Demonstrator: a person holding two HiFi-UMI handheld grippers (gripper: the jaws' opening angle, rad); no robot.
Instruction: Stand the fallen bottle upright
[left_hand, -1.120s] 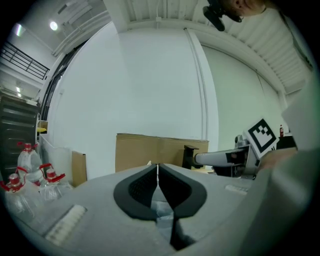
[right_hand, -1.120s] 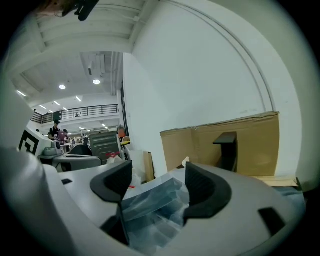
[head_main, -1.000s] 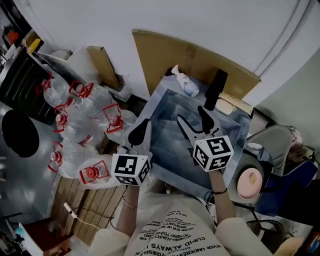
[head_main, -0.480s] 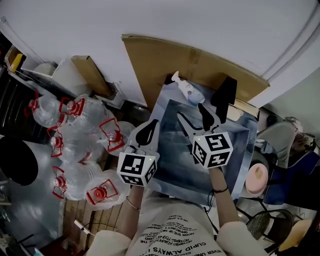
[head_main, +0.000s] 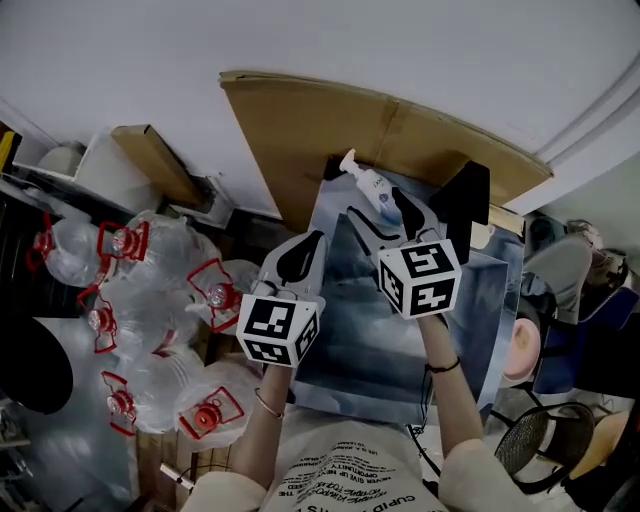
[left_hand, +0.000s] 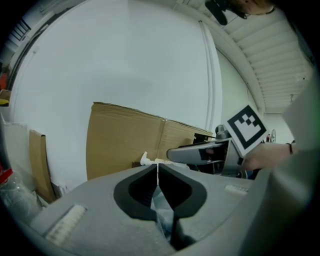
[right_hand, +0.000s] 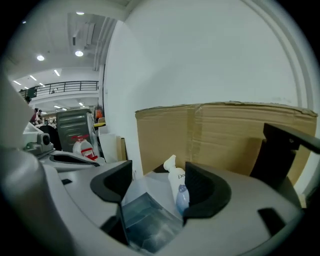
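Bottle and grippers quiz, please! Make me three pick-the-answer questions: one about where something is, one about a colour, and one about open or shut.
1. Where is the bottle?
A. Under a chair.
B. At the far edge of the table, by the cardboard.
C. Inside a box.

2. What colour are the handles on the water jugs?
A. Red.
B. Green.
C. Yellow.

3. How are the jaws of the right gripper?
A. Shut together.
B. Squeezing the bottle.
C. Apart.

Answers:
1 is B: the head view shows it lying on its side beside the cardboard.
2 is A: each clear jug has a red handle.
3 is C: the right gripper view shows a wide gap, and the bottle is ahead, not squeezed.
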